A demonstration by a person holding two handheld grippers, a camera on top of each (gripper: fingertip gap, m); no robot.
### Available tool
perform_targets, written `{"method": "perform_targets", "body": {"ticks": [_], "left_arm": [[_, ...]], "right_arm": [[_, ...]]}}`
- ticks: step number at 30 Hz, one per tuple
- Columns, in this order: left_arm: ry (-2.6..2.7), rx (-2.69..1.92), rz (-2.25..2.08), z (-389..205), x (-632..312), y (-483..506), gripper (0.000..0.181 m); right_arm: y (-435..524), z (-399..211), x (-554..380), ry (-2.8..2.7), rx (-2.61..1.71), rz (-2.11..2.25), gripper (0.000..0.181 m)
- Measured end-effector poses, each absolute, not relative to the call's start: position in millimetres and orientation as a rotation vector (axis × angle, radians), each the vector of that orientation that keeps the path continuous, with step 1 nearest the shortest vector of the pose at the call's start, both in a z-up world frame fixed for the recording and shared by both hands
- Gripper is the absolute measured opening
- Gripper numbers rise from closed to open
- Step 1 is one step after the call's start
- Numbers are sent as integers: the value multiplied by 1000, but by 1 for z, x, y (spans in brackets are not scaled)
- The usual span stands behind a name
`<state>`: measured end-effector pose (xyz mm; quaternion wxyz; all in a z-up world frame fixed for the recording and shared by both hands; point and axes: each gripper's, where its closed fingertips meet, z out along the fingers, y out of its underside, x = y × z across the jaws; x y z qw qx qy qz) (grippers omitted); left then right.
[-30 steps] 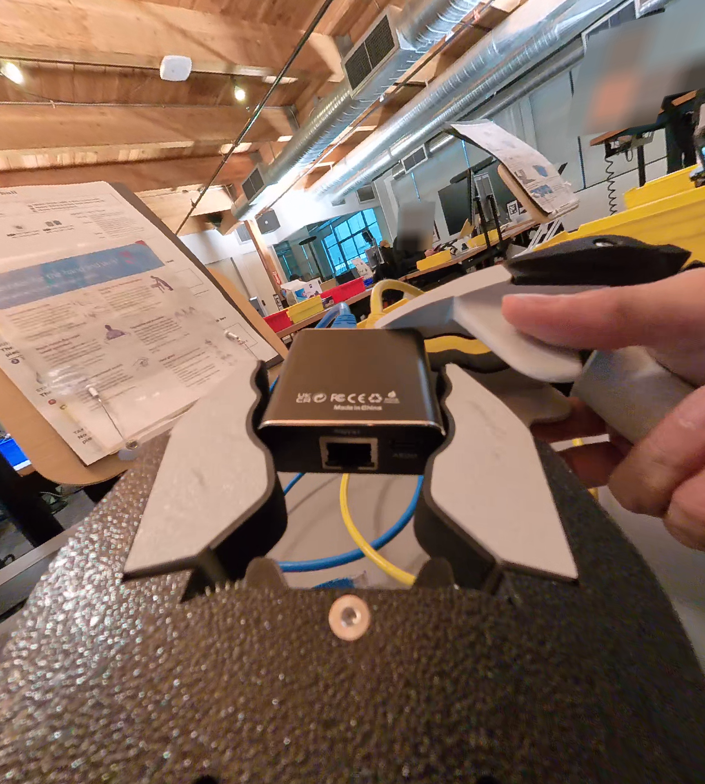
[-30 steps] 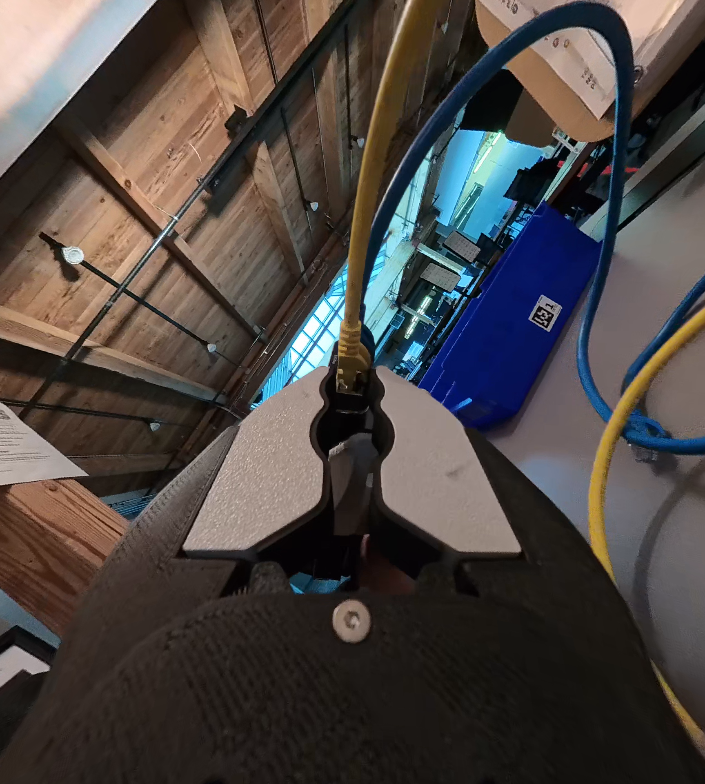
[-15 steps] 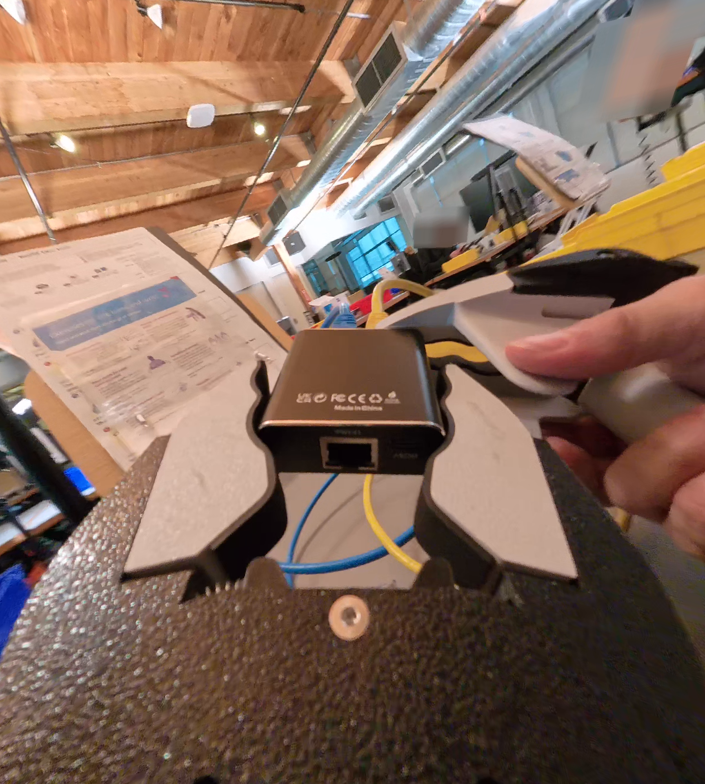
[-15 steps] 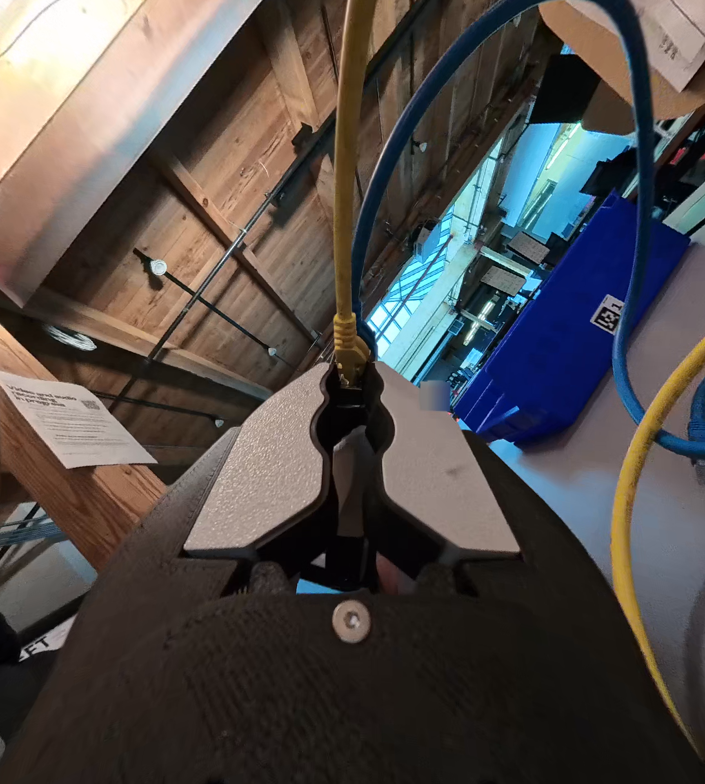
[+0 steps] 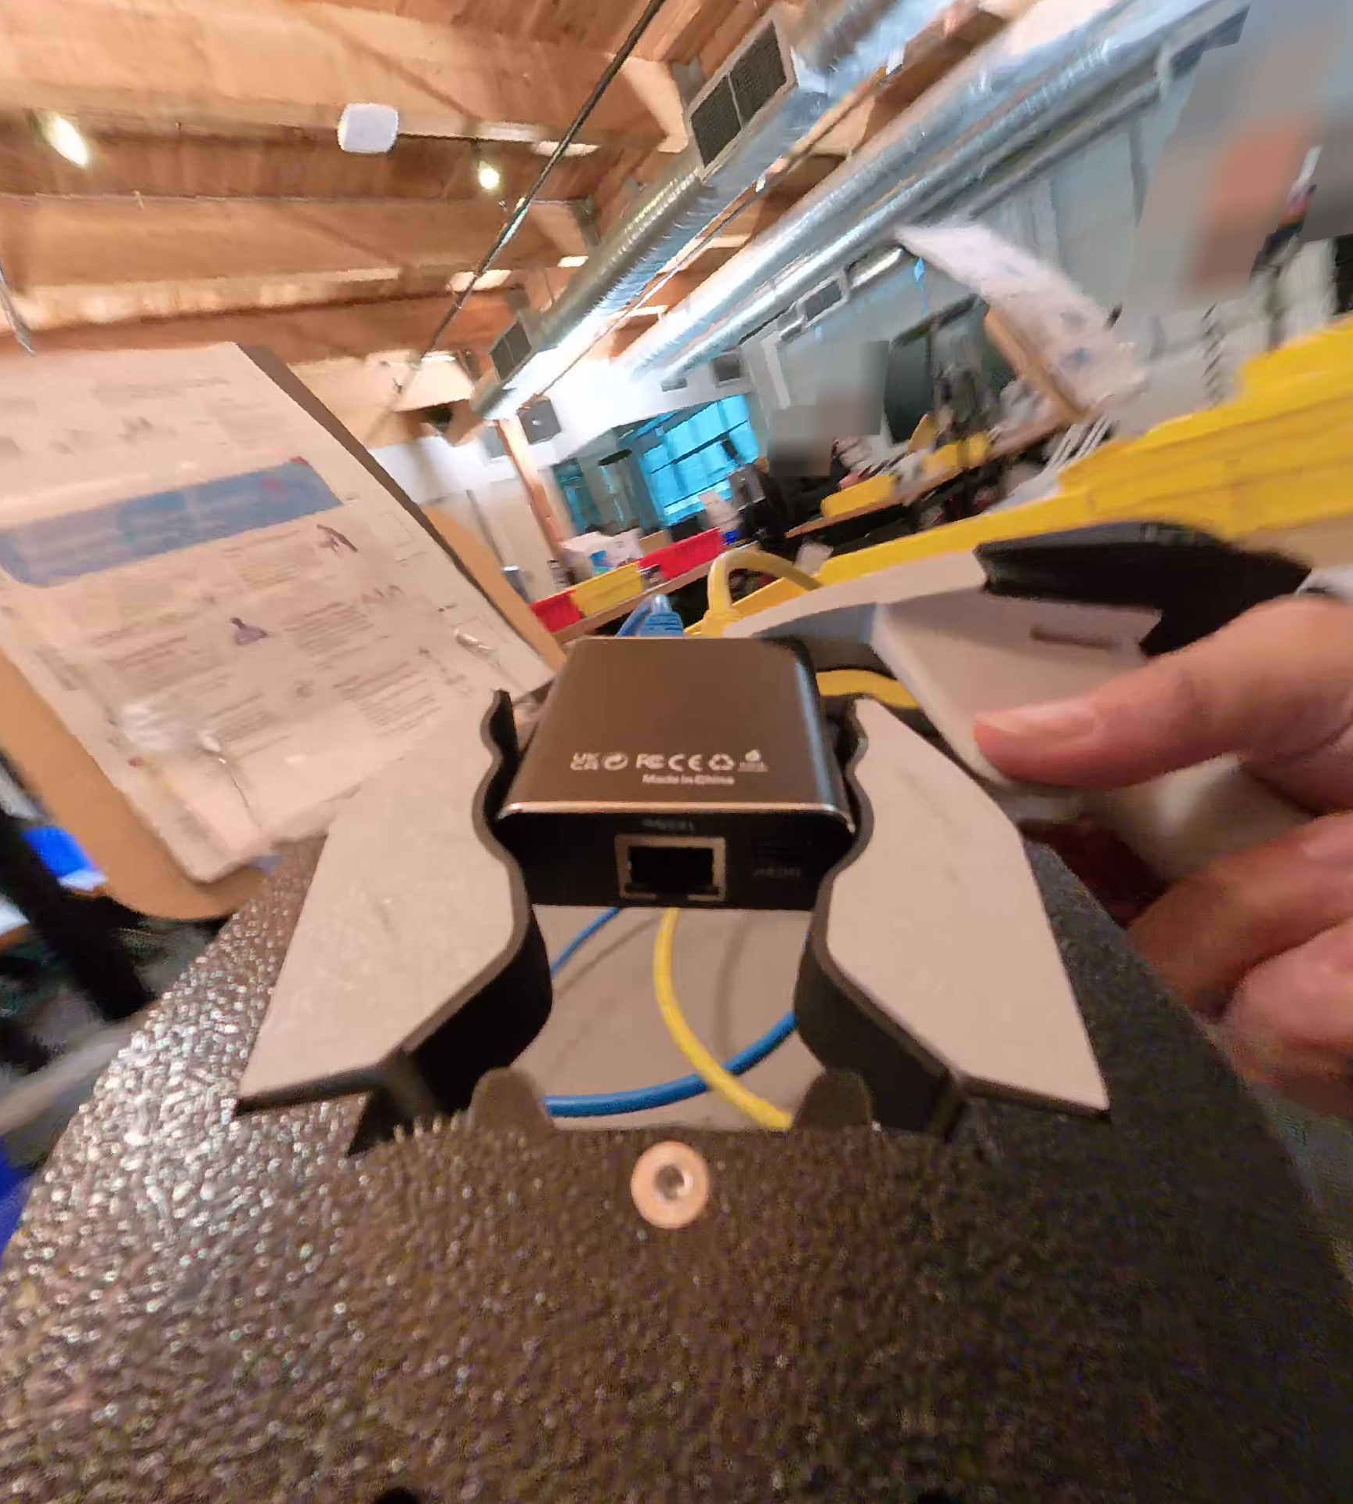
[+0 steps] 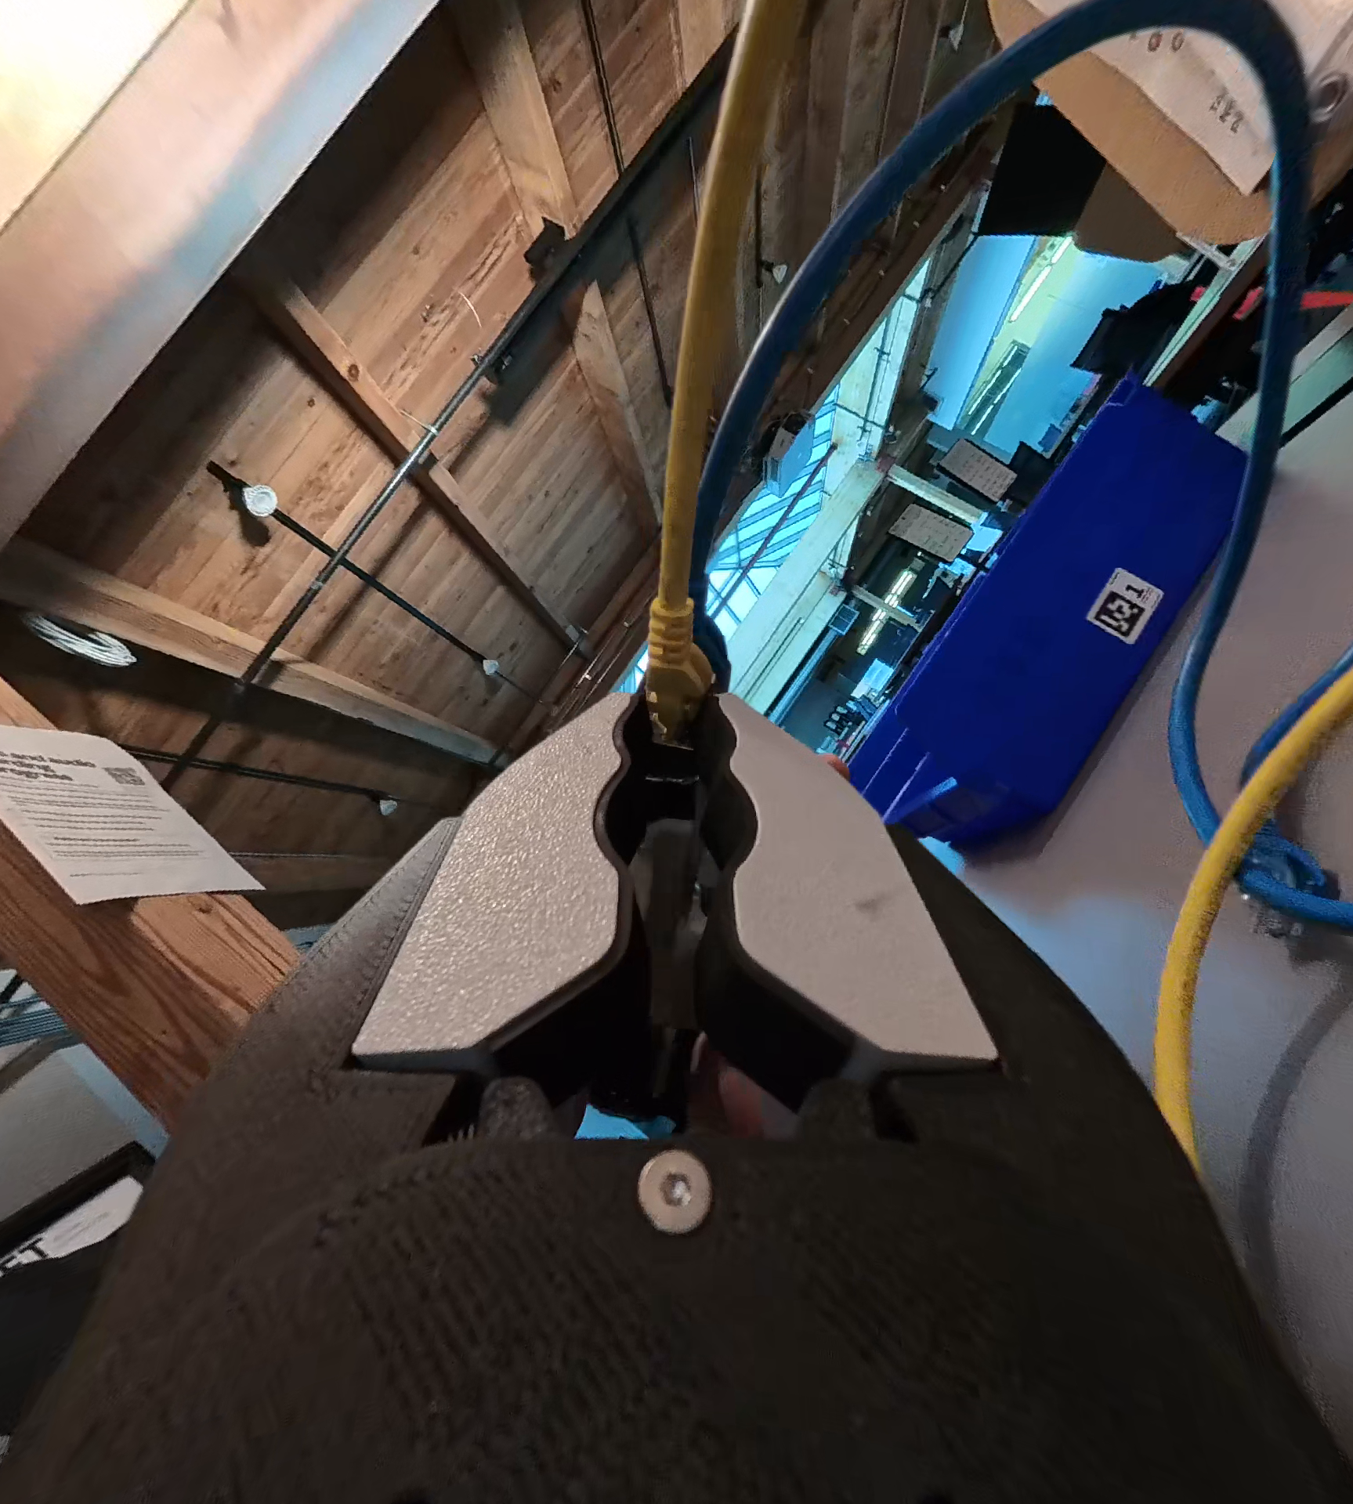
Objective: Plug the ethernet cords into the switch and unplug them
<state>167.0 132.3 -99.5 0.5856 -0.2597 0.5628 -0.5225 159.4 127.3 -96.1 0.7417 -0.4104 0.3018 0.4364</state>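
My left gripper (image 5: 677, 716) is shut on the black switch (image 5: 669, 732) and holds it up in the air. An empty port (image 5: 669, 867) faces the camera. A blue plug (image 5: 656, 612) stands at the switch's far end. My right gripper (image 5: 819, 643), held by a hand (image 5: 1226, 773), reaches in from the right at that far end. In the right wrist view my right gripper (image 6: 677, 716) is shut on the yellow plug (image 6: 671, 667), and its yellow cord (image 6: 705, 325) rises from it. Whether the yellow plug sits in a port is hidden.
The blue cord (image 6: 1243, 407) loops overhead and drops to the grey table (image 6: 1308, 1221) beside slack yellow cord (image 6: 1194, 936). A blue bin (image 6: 1047, 692) stands at the table's edge. A printed sheet on a cardboard board (image 5: 168, 586) leans at the left. Yellow bins (image 5: 1226, 472) stand at the right.
Both views have swung a little, so the background has shifted and blurred. The left gripper still holds the switch and the right gripper still holds the yellow plug.
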Motion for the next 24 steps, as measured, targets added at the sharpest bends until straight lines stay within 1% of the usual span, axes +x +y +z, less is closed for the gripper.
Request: {"method": "perform_targets", "body": {"ticks": [1, 3, 10, 12, 14, 24], "left_arm": [[1308, -583, -1140, -99, 167, 133, 75], [1303, -629, -1194, -101, 169, 134, 75], [1261, -570, -1233, -92, 163, 134, 75], [1273, -570, -1230, -93, 163, 133, 75], [1269, -564, -1232, -93, 163, 132, 75], [1281, -565, -1225, -96, 165, 133, 75]], "right_arm": [[127, -96, 160, 671, -891, 965, 12], [128, -98, 162, 685, -883, 966, 13], [129, -89, 157, 702, -931, 958, 12], [129, -89, 157, 712, -918, 991, 16], [129, -89, 157, 717, -910, 986, 13], [129, -91, 157, 657, -918, 918, 13]]}}
